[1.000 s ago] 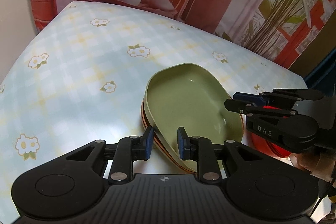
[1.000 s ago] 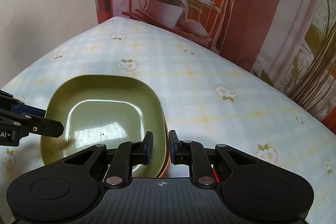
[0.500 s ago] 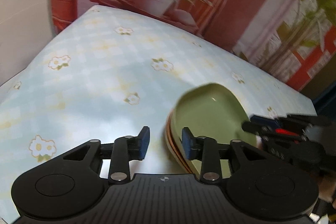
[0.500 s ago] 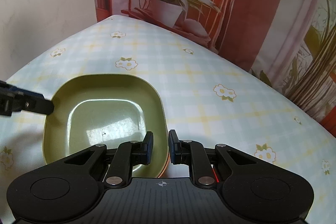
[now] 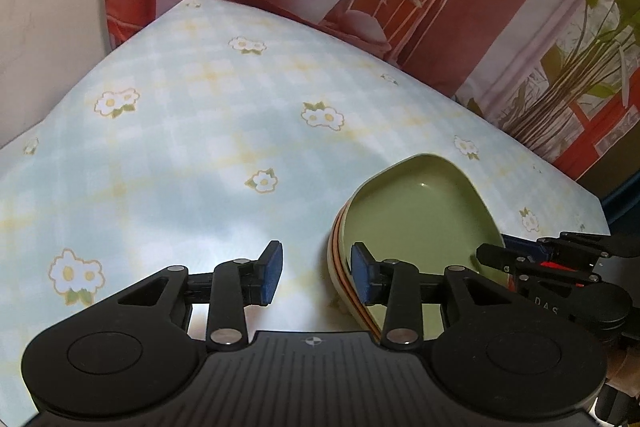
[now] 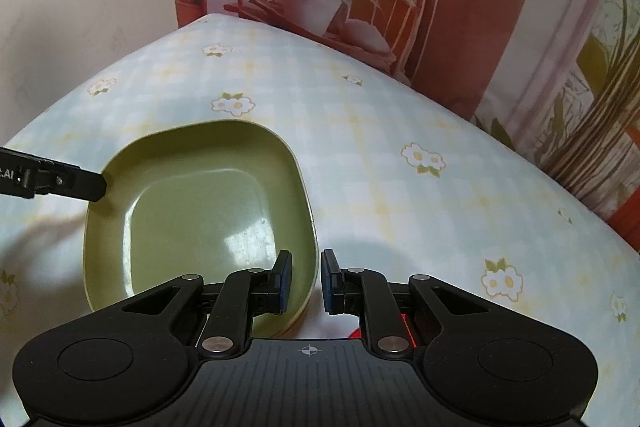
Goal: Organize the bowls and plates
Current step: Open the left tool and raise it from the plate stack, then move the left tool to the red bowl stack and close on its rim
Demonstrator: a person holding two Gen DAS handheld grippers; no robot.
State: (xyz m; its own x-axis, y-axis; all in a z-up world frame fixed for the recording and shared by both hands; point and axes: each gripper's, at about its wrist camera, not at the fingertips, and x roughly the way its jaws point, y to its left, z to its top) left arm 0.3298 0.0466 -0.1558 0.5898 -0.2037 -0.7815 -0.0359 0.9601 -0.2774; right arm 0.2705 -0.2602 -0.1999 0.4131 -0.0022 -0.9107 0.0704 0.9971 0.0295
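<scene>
Step in hand, as I read it: the stack of dishes is set down and the left side is letting go.

Left gripper (image 5: 316, 277): jaws have just been opening. In the left wrist view the stack's edge sits between the pads with a clear gap on the left pad (image 5: 271, 279); the right pad lies against the inside of the green dish (image 5: 420, 223). Released, not clamping.

Right gripper (image 6: 306, 281): jaws narrow, astride the rim of the green dish at its 5 o'clock corner. Pads look close on the rim, so I read it as clenched on the dish. Something red shows under that gripper; can't tell what.

Stack: green rounded-square dish on top, glossy and empty, nested on others whose orange and cream edges (image 5: 340, 267) show at its 9 o'clock side. It rests on the floral tablecloth (image 5: 180, 155), at 4 o'clock in the left view and 8 o'clock in the right.

Next, my guess: back the left gripper off clear of the edge, then free the right without dragging the stack.
</scene>
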